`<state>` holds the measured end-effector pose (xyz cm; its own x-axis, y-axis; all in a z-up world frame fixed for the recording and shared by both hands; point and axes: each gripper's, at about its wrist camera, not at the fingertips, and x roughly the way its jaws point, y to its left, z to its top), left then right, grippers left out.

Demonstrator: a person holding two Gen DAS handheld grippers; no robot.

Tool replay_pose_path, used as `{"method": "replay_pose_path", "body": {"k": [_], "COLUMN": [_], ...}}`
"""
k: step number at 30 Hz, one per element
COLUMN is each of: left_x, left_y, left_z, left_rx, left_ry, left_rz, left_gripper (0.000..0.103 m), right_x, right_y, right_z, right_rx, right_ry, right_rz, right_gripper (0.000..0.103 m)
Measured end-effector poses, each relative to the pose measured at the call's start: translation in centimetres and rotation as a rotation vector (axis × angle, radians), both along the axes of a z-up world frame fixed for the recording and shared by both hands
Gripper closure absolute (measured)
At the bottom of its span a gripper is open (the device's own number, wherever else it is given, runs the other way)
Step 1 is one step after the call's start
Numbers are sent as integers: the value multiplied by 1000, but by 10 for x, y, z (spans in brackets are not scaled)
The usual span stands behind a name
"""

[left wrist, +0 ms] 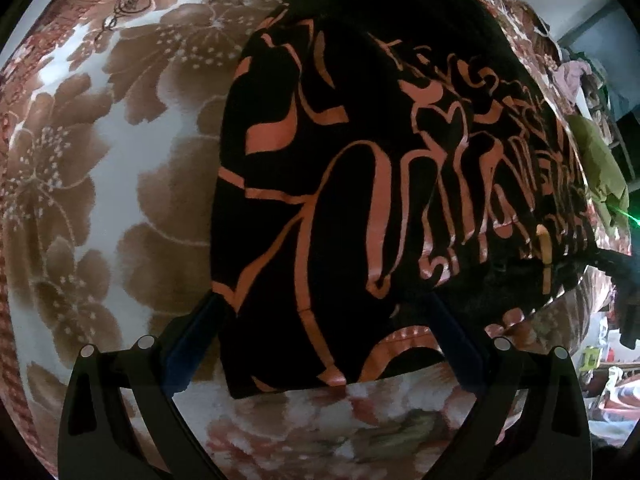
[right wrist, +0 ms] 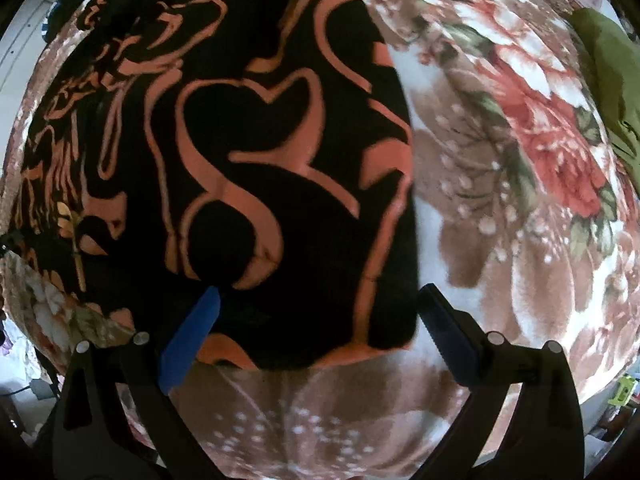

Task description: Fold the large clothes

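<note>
1. One garment is your concern: the black garment (left wrist: 360, 184) with orange scrolling print lies flat on the floral blanket (left wrist: 120, 168), already doubled into a fairly compact block with straight side edges and a near edge facing you.
2. Both wrist views show that near edge lying between the fingers of each tool, so you are poised at its two near corners, left and right.
3. Your left gripper (left wrist: 326, 328) has its jaws spread wide; the blue-padded fingers straddle the garment's near left corner, and nothing is pinched between them as far as the view shows.
4. Your right gripper (right wrist: 318, 320) is likewise wide open, its fingers to either side of the near right corner; the cloth sits in the gap but is not clamped.
5. Judging by the tidy outline, the work looks to be between folds: either a grasp of the near edge is about to be made, or the cloth is resting after a fold. The pictures alone cannot settle which.
6. If another fold is wanted, the next move calls for you to lower both tools so that one finger slides under all the layers at each corner, close both together, then lift evenly and carry the edge away from you.
7. Mind the plush blanket: it may be caught up with the cloth.
8. An olive-green cloth (right wrist: 612, 80) lies well apart, at the blanket's far right.
</note>
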<state>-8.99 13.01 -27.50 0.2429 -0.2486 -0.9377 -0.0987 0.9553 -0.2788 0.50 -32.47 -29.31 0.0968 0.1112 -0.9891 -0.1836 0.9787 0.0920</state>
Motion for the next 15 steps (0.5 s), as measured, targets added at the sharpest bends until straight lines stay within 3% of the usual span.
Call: {"method": "replay_pose_path", "body": {"k": [6,8,15], "left_x": [4,2,-19], "left_y": [14,19,33], "left_z": [3,5,4], "left_rx": [-88,-135,-183], "left_ry": [-16,-19,12], "left_rz": [77,102,149], "left_gripper": [6,6,6], "right_x": [12,17,16], "right_y": [6,14,14], "right_z": [-7,-7,14], "right_rx": [12,19,77], "right_ry": [19,32,36], "right_rz": [-44,-49,-39], "right_gripper": [8,16,44]}}
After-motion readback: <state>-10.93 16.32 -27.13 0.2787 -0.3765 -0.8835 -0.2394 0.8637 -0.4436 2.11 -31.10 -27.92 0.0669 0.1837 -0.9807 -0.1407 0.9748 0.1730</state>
